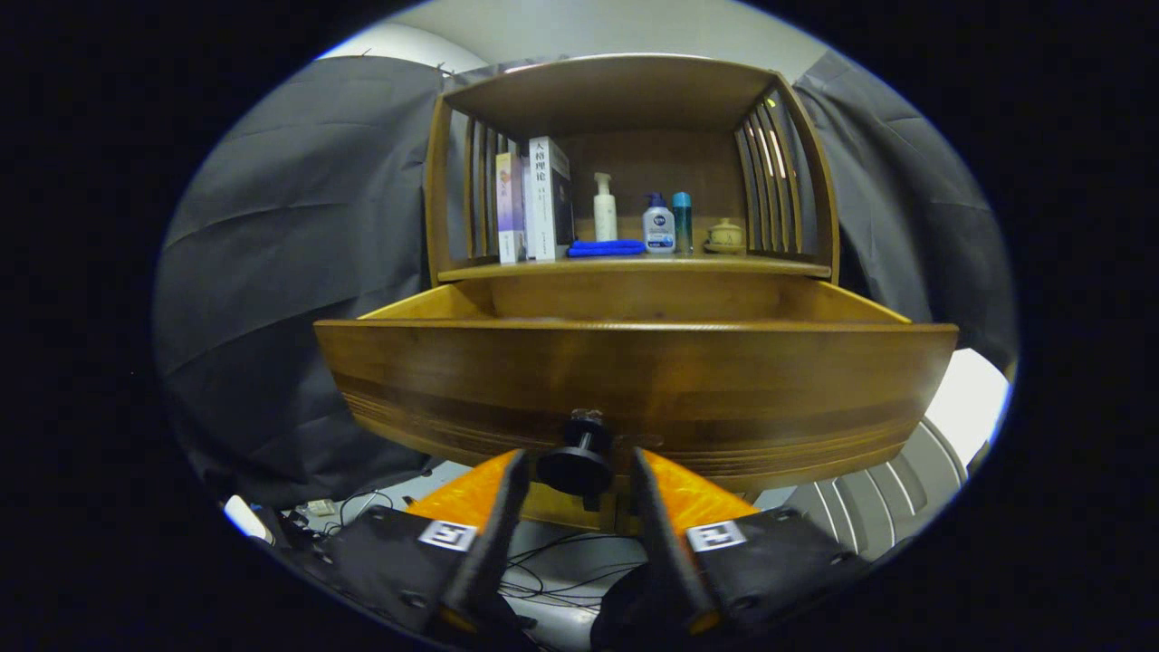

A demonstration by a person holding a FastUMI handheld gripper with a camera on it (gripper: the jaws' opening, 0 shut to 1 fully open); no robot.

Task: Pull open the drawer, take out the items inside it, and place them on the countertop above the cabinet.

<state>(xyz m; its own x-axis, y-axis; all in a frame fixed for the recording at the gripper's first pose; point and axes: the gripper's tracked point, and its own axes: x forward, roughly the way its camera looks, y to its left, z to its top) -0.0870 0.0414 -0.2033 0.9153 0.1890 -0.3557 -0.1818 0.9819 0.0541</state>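
I have the drawer (634,380) pulled well out, my gripper (579,471) spread either side of its knob (577,457) without pinching it (contents hidden behind the front), so next I judge I must lift over and look inside.

One cabinet (625,163); one drawer (634,380) with one knob (579,457). On surface (634,265): two books (534,204), three bottles (658,225), one blue cloth (605,247), one small lidded jar (724,237). One tool (579,471), two fingers (493,534) flanking knob, gap each side.
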